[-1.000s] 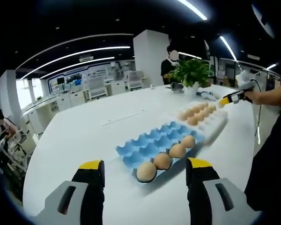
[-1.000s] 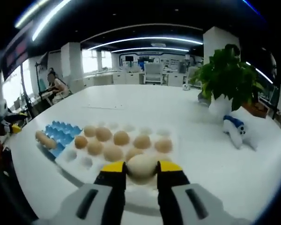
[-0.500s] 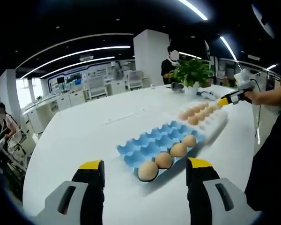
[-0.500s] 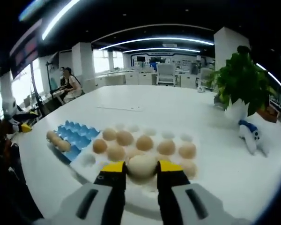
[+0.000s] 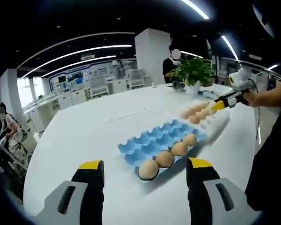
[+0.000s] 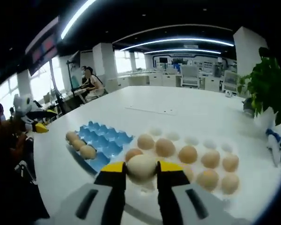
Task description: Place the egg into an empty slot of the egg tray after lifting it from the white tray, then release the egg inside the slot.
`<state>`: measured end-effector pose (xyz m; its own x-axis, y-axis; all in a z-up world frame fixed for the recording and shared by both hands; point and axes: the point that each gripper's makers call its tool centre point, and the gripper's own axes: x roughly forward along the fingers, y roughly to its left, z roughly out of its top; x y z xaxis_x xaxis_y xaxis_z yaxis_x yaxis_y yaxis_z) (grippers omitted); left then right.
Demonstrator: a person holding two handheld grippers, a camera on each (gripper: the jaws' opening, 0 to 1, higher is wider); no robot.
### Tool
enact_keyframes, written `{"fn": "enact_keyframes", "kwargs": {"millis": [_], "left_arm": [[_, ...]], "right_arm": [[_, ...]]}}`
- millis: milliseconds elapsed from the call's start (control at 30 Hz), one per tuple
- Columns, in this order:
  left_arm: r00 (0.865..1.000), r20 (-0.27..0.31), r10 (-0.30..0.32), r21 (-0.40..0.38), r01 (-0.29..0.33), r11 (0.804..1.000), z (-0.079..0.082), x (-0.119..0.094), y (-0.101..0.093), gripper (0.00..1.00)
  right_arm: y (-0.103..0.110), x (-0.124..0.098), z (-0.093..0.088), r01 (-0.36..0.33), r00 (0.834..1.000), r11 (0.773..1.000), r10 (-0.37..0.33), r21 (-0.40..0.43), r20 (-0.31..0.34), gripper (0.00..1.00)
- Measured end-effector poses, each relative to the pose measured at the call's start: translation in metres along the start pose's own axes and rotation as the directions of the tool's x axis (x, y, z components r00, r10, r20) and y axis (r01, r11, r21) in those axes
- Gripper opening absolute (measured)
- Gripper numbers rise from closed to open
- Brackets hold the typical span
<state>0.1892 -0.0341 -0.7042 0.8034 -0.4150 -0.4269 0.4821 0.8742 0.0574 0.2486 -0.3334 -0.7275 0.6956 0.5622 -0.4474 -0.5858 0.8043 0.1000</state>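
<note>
White table (image 6: pixel 187 105); right gripper (image 6: pixel 141 169) fingers pinching pale smooth egg (image 6: pixel 141 166); left gripper (image 5: pixel 144 168) fingers spread

Blue tray (image 6: pixel 104 140) slots — seemingly unobstructed.

my left gripper (image 5: pixel 145 171) hangs over the white table (image 5: pixel 79 136) with its jaws spread wide and nothing between them. ahead lies the blue egg tray (image 5: pixel 154 140), four eggs (image 5: pixel 169 156) lined along its near edge. just beyond it sits the white tray (image 5: pixel 215 123) with more eggs. my right gripper (image 5: pixel 229 98) hovers above that tray's far end.
</note>
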Motion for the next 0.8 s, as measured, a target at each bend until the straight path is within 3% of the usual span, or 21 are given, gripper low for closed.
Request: {"fn": "enact_keyframes", "kwargs": {"millis": [200, 500, 633, 767, 800], "left_arm": [[1.000, -0.021, 0.002, -0.011, -0.002, 1.000, -0.004, 0.002, 0.001, 0.75], [0.998, -0.053, 0.022, -0.051, -0.025, 0.998, -0.011, 0.005, 0.006, 0.77], [0.997, -0.064, 0.040, -0.084, -0.046, 0.995, -0.012, 0.007, 0.010, 0.77], [0.992, -0.112, 0.062, -0.008, -0.063, 0.998, -0.016, 0.007, 0.012, 0.72], [0.992, -0.109, 0.058, -0.019, -0.060, 0.998, -0.015, 0.008, 0.011, 0.72]], "right_arm": [[0.033, 0.021, 0.002, -0.100, 0.995, 0.995, 0.100, -0.022, 0.000, 0.24], [0.064, 0.040, 0.005, -0.185, 0.983, 0.982, 0.185, -0.046, 0.007, 0.25], [0.076, 0.050, 0.000, -0.211, 0.978, 0.974, 0.210, -0.085, -0.019, 0.25], [0.084, 0.060, -0.004, -0.233, 0.972, 0.968, 0.230, -0.091, -0.037, 0.25], [0.085, 0.061, -0.005, -0.233, 0.972, 0.968, 0.231, -0.096, -0.037, 0.25]]}}
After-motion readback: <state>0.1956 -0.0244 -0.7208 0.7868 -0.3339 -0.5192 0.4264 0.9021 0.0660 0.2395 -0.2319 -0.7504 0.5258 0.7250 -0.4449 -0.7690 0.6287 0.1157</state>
